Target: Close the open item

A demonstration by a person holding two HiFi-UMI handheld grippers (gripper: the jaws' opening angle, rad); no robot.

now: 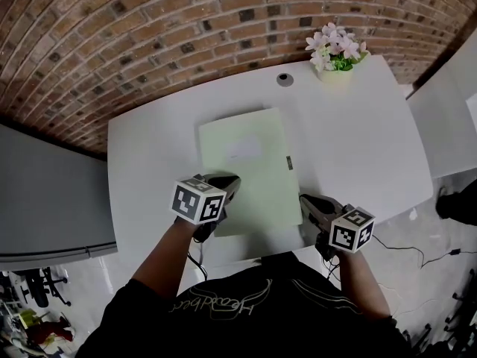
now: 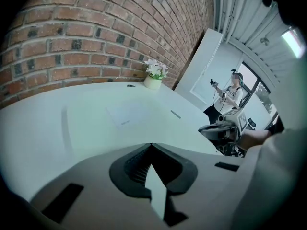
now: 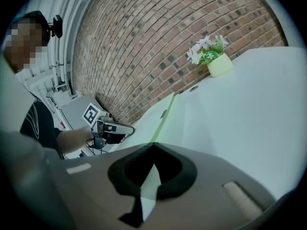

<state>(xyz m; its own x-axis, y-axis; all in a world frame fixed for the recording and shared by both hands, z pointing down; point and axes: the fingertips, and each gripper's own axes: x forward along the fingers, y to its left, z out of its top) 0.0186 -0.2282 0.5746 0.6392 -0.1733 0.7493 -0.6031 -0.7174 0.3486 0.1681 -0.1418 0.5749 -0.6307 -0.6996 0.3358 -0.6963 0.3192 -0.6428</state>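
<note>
Facing brick wall [image 1: 149,28] across white table [image 1: 358,125] — left gripper [image 1: 227,185], right gripper [image 1: 310,203] both closed, empty.

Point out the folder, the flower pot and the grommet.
folder [image 1: 250,174]: head view, middle of its pale green cover.
flower pot [image 1: 334,75]: head view, the pot's pale side below the flowers.
grommet [image 1: 284,79]: head view, its dark centre, on the table.

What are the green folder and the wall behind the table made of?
The green folder looks like thin card or plastic. It is flat, pale and matte with crisp edges, but I can't tell which of the two it is. The wall is rough brick, with reddish-brown blocks and pale mortar lines between them.
</note>
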